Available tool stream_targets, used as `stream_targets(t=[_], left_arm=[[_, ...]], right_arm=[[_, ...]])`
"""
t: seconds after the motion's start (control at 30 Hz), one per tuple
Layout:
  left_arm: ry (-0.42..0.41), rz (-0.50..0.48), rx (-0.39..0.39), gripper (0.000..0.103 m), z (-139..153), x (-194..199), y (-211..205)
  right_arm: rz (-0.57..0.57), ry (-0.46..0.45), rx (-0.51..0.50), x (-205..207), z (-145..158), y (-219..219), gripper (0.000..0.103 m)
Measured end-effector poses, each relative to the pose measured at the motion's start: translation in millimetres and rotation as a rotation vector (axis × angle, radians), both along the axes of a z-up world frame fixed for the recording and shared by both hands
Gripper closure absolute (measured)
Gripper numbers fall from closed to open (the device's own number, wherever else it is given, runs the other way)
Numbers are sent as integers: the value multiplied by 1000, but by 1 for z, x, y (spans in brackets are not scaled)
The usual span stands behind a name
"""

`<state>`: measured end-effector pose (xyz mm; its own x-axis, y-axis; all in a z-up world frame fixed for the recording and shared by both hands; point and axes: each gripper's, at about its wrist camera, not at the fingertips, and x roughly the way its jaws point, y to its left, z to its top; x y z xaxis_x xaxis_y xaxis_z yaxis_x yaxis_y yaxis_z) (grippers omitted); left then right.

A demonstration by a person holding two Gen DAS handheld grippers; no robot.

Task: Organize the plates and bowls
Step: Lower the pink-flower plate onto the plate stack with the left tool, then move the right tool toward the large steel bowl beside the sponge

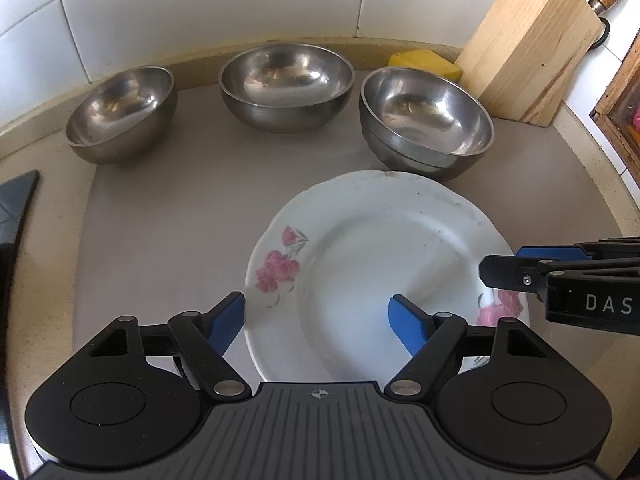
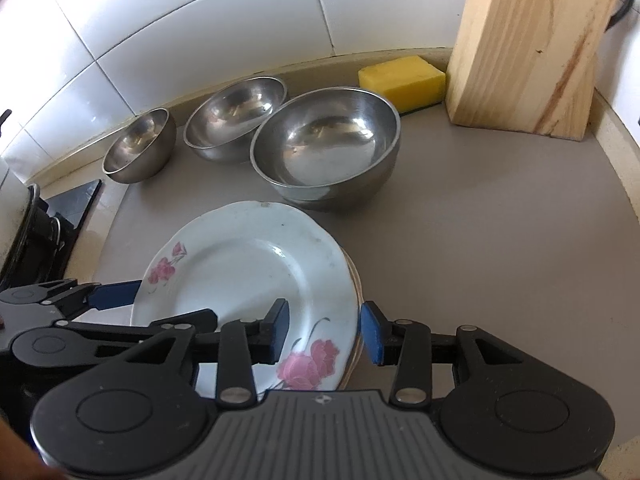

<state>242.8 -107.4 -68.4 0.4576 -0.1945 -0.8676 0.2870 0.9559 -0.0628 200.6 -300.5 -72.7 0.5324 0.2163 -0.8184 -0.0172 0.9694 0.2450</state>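
A white plate with pink flowers (image 1: 380, 248) lies on top of a stack of plates (image 2: 357, 296) on the grey mat. My left gripper (image 1: 318, 300) is open and straddles the plate's left rim, one blue pad outside it and one over its middle. My right gripper (image 2: 324, 312) straddles the right rim with its pads apart, not visibly pressing. Behind stand three steel bowls: a left bowl (image 1: 120, 114), a middle bowl (image 1: 286, 80) and a right bowl (image 1: 426, 120), which sits nested in another bowl.
A wooden knife block (image 1: 528, 48) stands at the back right with a yellow sponge (image 1: 424, 62) beside it. A tiled wall runs behind the bowls. A stove with a pot (image 2: 36, 220) lies at the left. Bare grey mat (image 2: 500, 240) spreads right of the plates.
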Motion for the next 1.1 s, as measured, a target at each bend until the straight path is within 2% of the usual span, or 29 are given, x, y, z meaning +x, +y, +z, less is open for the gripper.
stream_targets(t=[0.3, 0.6, 0.73, 0.8, 0.9, 1.1], left_arm=[[-43, 21, 46, 22, 11, -8, 3], [-112, 35, 86, 15, 36, -4, -7], [-148, 42, 102, 14, 50, 4, -16], [-163, 44, 116, 13, 55, 11, -20], [-170, 55, 124, 13, 60, 23, -24], [-152, 86, 136, 13, 68, 53, -32]], right_arm=[[-7, -14, -7, -6, 3, -6, 87], [10, -64, -33, -10, 19, -7, 80], [3, -93, -40, -4, 30, -10, 79], [0, -108, -45, -1, 36, -12, 74], [4, -136, -65, 5, 45, -13, 72], [-14, -132, -90, 31, 51, -25, 72]])
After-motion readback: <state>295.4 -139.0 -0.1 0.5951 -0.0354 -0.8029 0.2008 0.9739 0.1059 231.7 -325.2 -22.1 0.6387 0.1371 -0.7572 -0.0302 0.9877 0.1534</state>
